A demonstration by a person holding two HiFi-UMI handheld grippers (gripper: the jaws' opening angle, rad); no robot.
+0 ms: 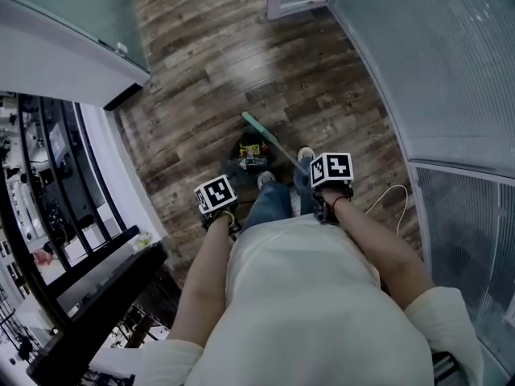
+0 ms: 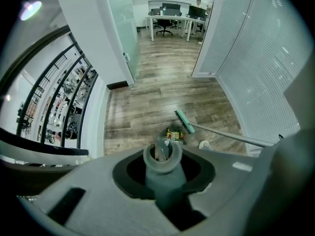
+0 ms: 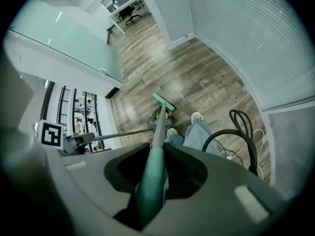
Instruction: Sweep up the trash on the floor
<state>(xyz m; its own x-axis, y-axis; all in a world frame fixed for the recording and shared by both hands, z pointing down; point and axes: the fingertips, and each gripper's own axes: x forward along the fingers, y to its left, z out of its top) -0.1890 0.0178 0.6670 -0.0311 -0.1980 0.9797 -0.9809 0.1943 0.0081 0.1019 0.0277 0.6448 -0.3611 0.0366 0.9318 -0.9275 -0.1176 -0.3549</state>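
Observation:
A small pile of colourful wrappers (image 1: 252, 154) lies in a dark dustpan (image 1: 241, 167) on the wooden floor, just ahead of the person's shoes. The teal broom head (image 1: 259, 127) rests at the pile's far side. My right gripper (image 1: 331, 185) is shut on the broom's teal handle (image 3: 151, 181), which runs down to the broom head (image 3: 164, 103). My left gripper (image 1: 217, 207) is shut on the dustpan's grey tube handle (image 2: 162, 163). In the left gripper view the wrappers (image 2: 173, 134) sit in the pan beside the broom head (image 2: 185, 121).
Glass partition walls (image 1: 434, 63) curve along the right. On the left are a white wall and a black railing (image 1: 72, 215). Black and white cables (image 3: 241, 129) lie on the floor at the right of the person's legs (image 3: 197, 134). Desks (image 2: 172, 21) stand far down the corridor.

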